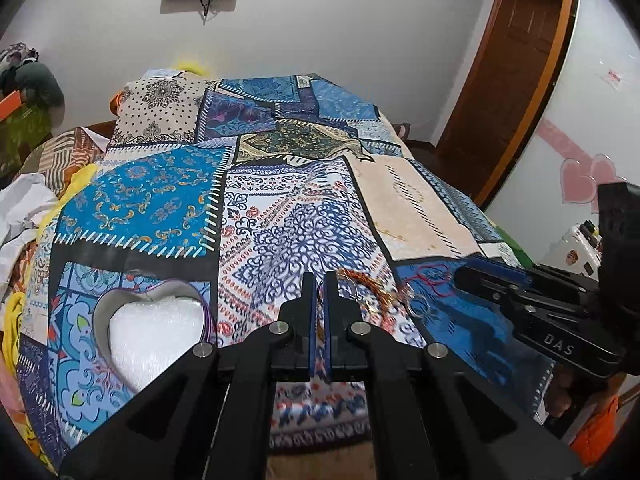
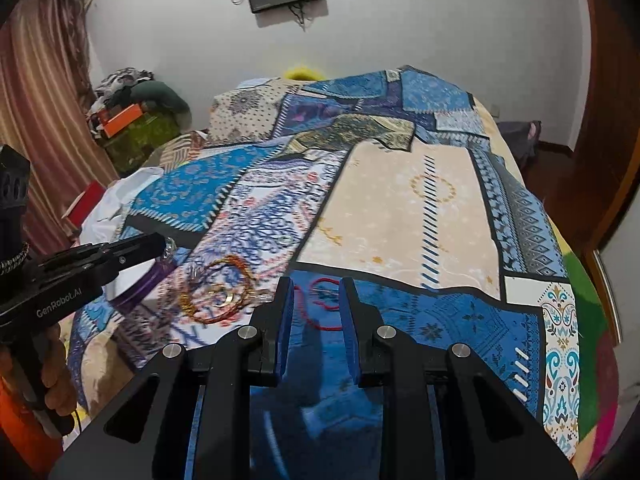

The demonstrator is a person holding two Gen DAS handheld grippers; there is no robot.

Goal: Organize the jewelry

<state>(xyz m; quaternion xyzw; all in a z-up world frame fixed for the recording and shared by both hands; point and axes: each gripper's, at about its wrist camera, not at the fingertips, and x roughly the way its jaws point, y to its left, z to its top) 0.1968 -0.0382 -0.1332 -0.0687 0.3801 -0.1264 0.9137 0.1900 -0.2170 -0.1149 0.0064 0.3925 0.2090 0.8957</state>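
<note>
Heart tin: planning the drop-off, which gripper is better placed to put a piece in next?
Probably left. The left gripper is shut on a ring with the heart tin beside it; the right gripper hangs open over the red cord.

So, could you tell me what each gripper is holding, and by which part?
The left gripper pinches a small silvery hoop by its rim at its fingertips. The right gripper holds nothing; the red cord lies beneath it.

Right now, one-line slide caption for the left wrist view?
Left claw shut on a thin ring, heart-shaped tin to its left, bracelets on the patchwork bedspread.
</note>
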